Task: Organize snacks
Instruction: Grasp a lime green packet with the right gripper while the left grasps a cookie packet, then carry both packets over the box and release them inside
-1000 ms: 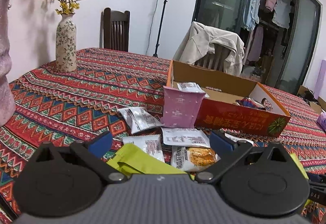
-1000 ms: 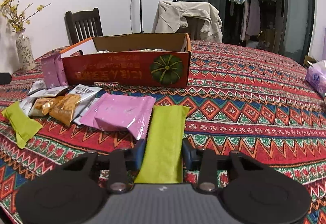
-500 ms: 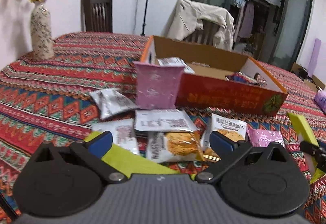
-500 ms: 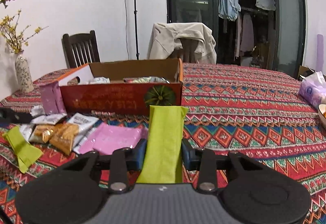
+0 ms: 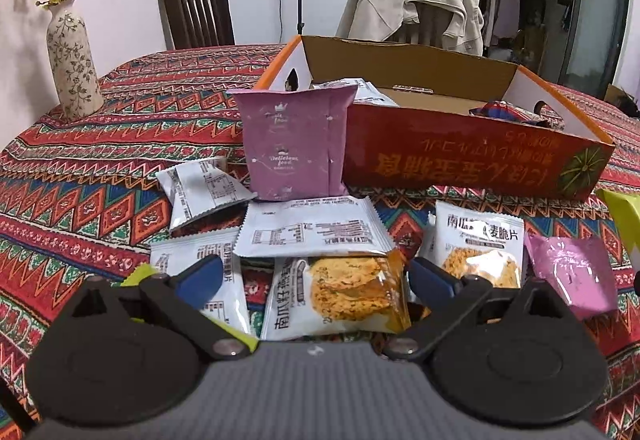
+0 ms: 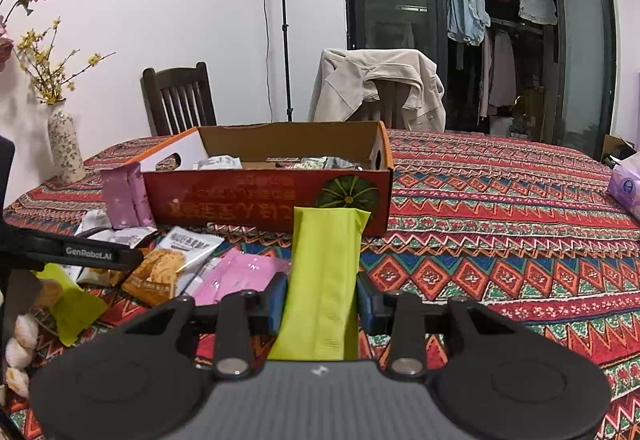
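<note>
My right gripper point(image 6: 322, 300) is shut on a lime-green snack packet point(image 6: 326, 272) and holds it above the table in front of the red cardboard box point(image 6: 264, 196). My left gripper point(image 5: 316, 276) is open over a pile of packets, with an orange cracker packet point(image 5: 344, 292) between its fingers. A second cracker packet point(image 5: 480, 244), several white packets point(image 5: 312, 228) and a pink packet point(image 5: 572, 276) lie around it. A purple packet point(image 5: 294, 144) stands against the box point(image 5: 472, 164). Another green packet point(image 6: 72, 304) lies under the left gripper.
A flower vase point(image 5: 72, 64) stands at the table's far left. Two chairs point(image 6: 180, 100) stand behind the table, one draped with a jacket point(image 6: 380, 80). A tissue pack point(image 6: 626, 184) lies at the far right. The box holds several packets.
My right gripper has lifted the green packet off the table and toward the box. My left gripper has moved right and forward, from over the other green packet to over the cracker packet.
</note>
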Tool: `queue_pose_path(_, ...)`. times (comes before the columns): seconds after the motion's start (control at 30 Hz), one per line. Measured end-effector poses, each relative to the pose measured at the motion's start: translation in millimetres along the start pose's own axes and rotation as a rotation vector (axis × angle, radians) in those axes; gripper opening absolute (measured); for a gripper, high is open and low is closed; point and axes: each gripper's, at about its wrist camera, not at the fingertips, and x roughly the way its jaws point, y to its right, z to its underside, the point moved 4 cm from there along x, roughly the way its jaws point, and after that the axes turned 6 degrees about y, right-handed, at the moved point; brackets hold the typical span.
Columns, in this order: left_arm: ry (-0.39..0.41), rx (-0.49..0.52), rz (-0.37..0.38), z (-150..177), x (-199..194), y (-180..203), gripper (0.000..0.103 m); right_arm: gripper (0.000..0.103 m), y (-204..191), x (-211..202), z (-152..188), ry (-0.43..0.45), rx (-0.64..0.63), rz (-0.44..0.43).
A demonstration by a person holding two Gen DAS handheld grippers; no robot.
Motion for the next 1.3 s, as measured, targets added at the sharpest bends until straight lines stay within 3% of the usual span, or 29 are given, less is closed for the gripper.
queue_pose_path(0.13,-0.005,0.038,-0.016,1,2,6,0.100,0.035,-1,2,0,0.001,0.001,-0.008)
queue_pose_path(0.43,0.005,0.035,-0.004,1,-10,7,0.072,0.035,2,2,1,-0.002,0.005,-0.016)
queue_pose_path(0.7,-0.036,0.004,-0.004,2,3,6,0.073,0.035,2,3,3,0.001,0.016,-0.032)
queue_pose_path(0.87,-0.023,-0.005,0.002,3,0,5,0.067,0.035,3,2,4,0.000,0.019,-0.035)
queue_pose_path(1.3,0.109,-0.005,0.085,-7,-49,2,0.066,0.035,2,-1,-4,0.020,0.004,-0.034)
